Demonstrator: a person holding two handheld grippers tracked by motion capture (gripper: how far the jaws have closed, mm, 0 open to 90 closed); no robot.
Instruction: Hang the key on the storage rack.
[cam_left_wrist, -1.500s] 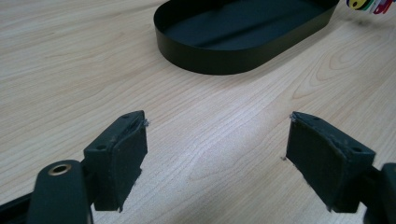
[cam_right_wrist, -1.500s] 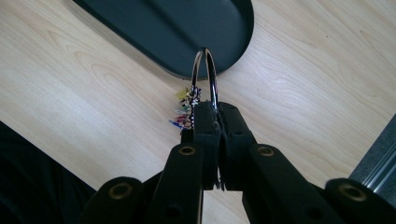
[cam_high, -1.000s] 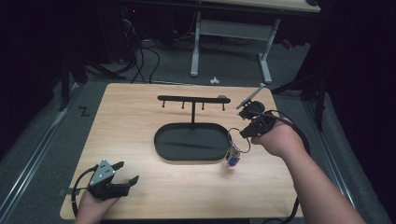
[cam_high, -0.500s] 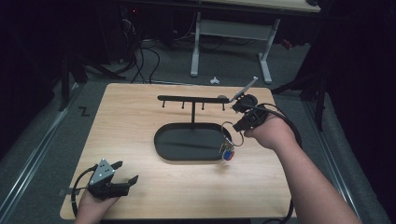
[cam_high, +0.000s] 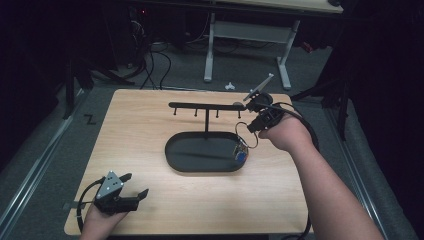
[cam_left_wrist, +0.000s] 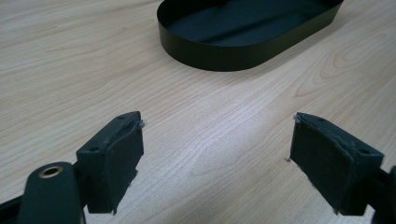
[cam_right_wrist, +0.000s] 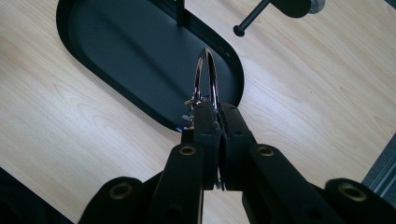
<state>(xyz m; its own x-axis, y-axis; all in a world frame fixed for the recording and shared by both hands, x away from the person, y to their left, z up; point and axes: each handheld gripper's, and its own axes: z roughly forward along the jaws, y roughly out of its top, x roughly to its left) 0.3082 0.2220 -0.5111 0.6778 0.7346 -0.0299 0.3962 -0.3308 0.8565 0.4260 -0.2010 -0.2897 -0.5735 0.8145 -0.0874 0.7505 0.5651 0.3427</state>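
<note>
My right gripper (cam_high: 251, 127) is shut on a metal key ring (cam_high: 243, 134), and a small blue charm (cam_high: 240, 154) dangles from the ring over the right end of the black oval tray (cam_high: 200, 169). In the right gripper view the ring (cam_right_wrist: 208, 70) stands up from the closed jaws of the right gripper (cam_right_wrist: 215, 113), above the tray (cam_right_wrist: 116, 51). A black stand with a hook bar (cam_high: 200, 105) rises from the tray, and the bar's right end is just beyond the right gripper. My left gripper (cam_high: 135, 185) rests open at the table's near left corner, its jaws wide apart around nothing (cam_left_wrist: 217, 149).
The wooden table (cam_high: 135, 135) carries the tray (cam_left_wrist: 219, 58) and stand. A hook peg (cam_right_wrist: 250, 21) juts out near the ring. Beyond the table's far edge lie floor cables and a white desk frame (cam_high: 210, 50).
The right hand has carried the ring and charm away from the near side and slightly left, up toward the right end of the hook bar. The left gripper has stayed put.
</note>
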